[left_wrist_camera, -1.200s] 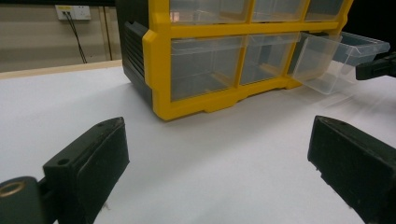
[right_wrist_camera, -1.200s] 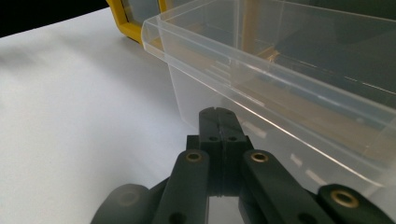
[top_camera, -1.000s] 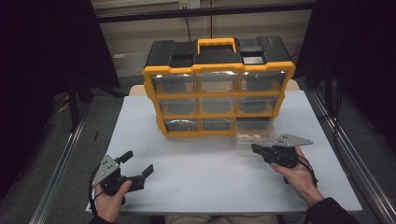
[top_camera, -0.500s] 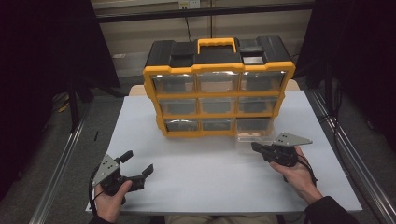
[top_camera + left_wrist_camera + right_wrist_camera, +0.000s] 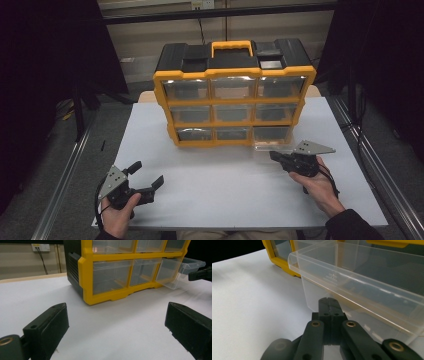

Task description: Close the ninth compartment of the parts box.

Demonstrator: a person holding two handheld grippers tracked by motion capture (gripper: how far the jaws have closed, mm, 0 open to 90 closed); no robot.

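Nearest me, my left gripper (image 5: 143, 182) rests low on the white table (image 5: 225, 190) near its front edge, jaws spread wide, nothing between them. It sits well apart from the organizer.

My right gripper (image 5: 276, 156) is further in, on the right side. Jaws pressed fully together; in the right gripper view the tips (image 5: 329, 305) meet flat with no gap and sit just under the front lip of the clear drawer (image 5: 362, 290). Whether the tips touch the plastic or pinch any tab, I cannot tell.

Drawer position: bottom row, right-hand slot of the yellow-and-black organizer (image 5: 232, 92), partly pulled out toward me and tilted a little downward at the front (image 5: 180, 271). It looks empty.

Beyond it, the other eight drawers sit flush in the frame.

Judgement: the pull-out is partway done. Left: draw the drawer fully free or to its stop. The left gripper has no part in this yet.
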